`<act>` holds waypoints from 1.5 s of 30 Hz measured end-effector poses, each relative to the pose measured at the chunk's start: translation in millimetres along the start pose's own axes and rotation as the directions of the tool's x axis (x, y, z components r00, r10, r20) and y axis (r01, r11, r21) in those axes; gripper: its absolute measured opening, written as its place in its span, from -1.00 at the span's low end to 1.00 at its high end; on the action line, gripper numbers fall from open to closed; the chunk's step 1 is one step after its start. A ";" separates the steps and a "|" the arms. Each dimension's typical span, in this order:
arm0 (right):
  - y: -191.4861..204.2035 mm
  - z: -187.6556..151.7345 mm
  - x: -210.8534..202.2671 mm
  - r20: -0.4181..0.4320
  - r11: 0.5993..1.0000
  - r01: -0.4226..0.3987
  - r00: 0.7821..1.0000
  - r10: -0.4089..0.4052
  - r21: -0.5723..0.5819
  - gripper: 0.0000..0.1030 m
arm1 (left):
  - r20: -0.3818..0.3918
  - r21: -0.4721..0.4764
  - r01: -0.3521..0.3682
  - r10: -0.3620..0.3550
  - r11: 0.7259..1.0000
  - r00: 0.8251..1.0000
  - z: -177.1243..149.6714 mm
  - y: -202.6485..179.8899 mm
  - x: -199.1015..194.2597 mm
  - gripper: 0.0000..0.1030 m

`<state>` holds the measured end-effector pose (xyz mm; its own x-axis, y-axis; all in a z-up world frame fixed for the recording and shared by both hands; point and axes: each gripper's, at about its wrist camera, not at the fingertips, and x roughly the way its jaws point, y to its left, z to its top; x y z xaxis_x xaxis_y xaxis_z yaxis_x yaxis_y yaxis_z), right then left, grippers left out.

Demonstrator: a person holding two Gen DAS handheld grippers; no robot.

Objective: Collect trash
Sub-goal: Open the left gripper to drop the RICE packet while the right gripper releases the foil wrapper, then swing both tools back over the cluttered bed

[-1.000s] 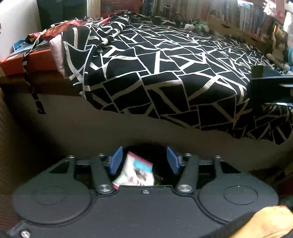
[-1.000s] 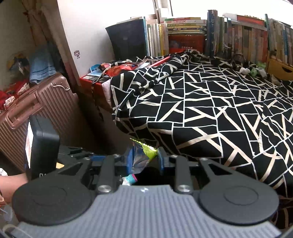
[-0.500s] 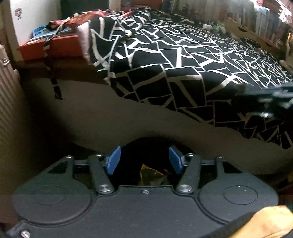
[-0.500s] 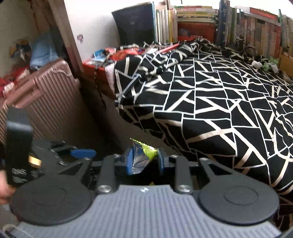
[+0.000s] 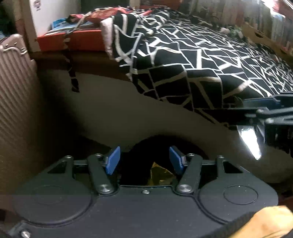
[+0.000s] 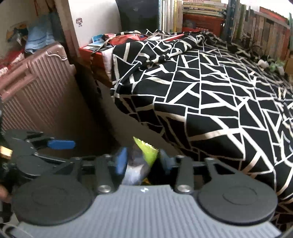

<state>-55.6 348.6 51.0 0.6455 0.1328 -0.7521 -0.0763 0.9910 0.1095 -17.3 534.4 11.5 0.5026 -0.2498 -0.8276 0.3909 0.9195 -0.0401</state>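
My right gripper (image 6: 142,159) has its jaws opening. A crumpled wrapper (image 6: 147,152), green at the tip and silver below, sits loose between the blue pads, which stand apart from it. My left gripper (image 5: 144,157) is open with nothing between its fingers. It hangs over a dark opening where a gold wrapper (image 5: 159,174) lies. In the left wrist view the right gripper (image 5: 271,113) shows at the right edge, with a shiny silver scrap (image 5: 249,141) under it. One blue pad of the left gripper (image 6: 58,143) shows at the left of the right wrist view.
A bed with a black-and-white patterned cover (image 6: 210,95) fills the right and back. A ribbed pink suitcase (image 6: 36,95) stands close on the left. A red box (image 5: 73,40) with papers and rows of books (image 6: 201,16) lie behind the bed.
The right jaws have spread and the green-silver wrapper has come loose between them. The left view swung toward the suitcase; the white-pink wrapper under its jaws is gone and a gold one shows.
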 end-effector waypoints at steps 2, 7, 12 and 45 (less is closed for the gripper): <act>0.1 2.1 -1.4 0.028 1.000 0.012 1.000 -0.011 -0.020 0.61 | 0.007 -0.013 0.005 -0.005 1.000 1.000 0.8 2.6 -2.3 0.11; 0.7 7.6 -1.5 0.041 0.999 0.018 0.999 -0.016 -0.049 0.69 | 0.002 -0.013 -0.014 0.014 1.000 1.000 2.7 4.8 -3.7 0.11; -3.5 10.9 -7.1 0.048 0.999 0.017 0.999 -0.015 -0.035 0.74 | 0.014 -0.027 -0.004 0.004 1.000 1.000 9.1 5.9 -11.5 0.13; -230.0 191.9 -278.2 0.603 0.961 0.131 0.756 -0.256 0.245 1.00 | 0.499 0.348 0.282 -0.431 0.894 0.752 329.0 -174.6 -189.7 0.19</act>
<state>-71.8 81.2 359.8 0.9654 -0.1617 -0.2045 0.1971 0.9662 0.1663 72.7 321.4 359.7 0.5944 -0.7353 -0.3255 0.7592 0.6466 -0.0744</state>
